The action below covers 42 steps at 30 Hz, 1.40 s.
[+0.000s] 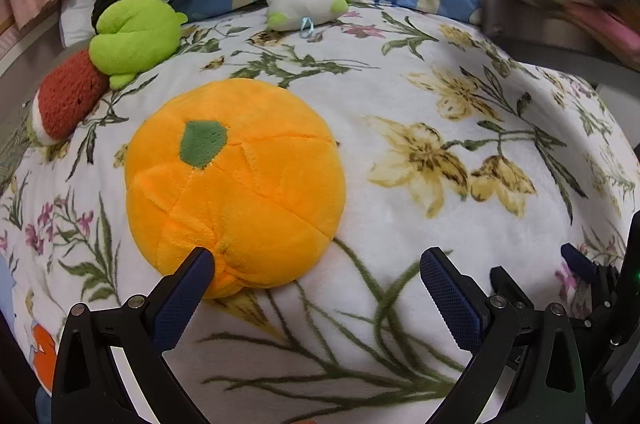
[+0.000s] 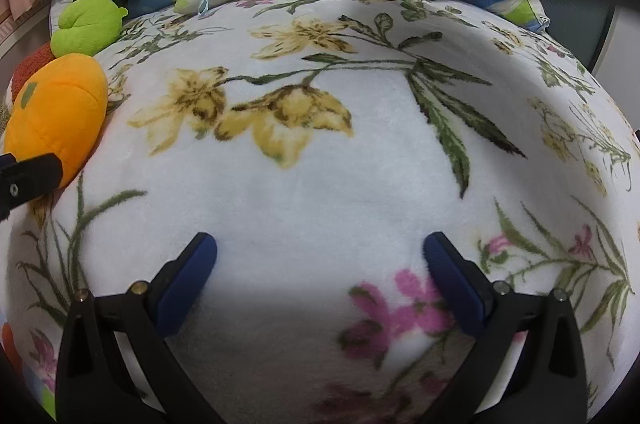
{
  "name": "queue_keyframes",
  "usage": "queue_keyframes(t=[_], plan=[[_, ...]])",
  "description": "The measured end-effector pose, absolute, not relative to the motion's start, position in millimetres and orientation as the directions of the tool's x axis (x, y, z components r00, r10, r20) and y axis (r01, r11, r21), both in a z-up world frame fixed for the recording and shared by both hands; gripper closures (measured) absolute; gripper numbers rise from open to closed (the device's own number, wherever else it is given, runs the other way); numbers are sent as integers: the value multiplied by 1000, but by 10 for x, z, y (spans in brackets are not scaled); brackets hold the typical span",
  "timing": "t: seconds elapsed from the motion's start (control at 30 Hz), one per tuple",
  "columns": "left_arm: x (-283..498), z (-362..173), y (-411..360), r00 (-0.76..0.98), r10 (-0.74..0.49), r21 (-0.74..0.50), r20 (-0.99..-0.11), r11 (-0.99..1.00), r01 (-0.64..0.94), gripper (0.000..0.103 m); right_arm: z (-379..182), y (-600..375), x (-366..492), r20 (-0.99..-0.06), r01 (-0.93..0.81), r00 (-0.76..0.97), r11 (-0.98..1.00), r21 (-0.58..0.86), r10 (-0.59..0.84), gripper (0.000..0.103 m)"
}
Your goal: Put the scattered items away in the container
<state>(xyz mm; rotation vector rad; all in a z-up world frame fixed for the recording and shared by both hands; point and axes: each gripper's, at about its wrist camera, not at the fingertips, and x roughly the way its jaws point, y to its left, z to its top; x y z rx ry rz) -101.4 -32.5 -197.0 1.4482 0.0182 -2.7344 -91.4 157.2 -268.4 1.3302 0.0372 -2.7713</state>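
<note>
Hovering over the floral blanket point(image 1: 400, 208), my left gripper point(image 1: 318, 264) gapes wide, empty, one fingertip point(image 1: 202, 260) touching the orange plush point(image 1: 236, 184) near its lower edge. My right gripper point(image 2: 320, 248) is likewise spread, empty, above bare blanket. Green plush point(image 1: 134, 38) lies beyond.

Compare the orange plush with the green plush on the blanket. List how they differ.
The orange plush is a round, flattened ball with a green leaf patch; the green plush is lumpier, with a small knob on top. The orange plush lies close in front of the open left gripper, one fingertip at its edge; the green plush sits farther back, against a red plush. The orange one looks larger, partly from nearness. Both are soft toys on the floral blanket.
</note>
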Motion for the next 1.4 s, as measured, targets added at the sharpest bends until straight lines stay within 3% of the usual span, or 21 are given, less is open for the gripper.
queue_keyframes(t=[0.57, 1.4], plan=[[-956, -1839, -433, -592, 7, -46, -806, -998, 52, 1, -2687, 1563, -914, -781, 71, -623, -997, 7, -50, 0], [-927, -1696, -132, -603, 33, -32, -797, -999, -12, 1, -2684, 1535, -904, -781, 69, -622, -998, 6, -48, 0]])
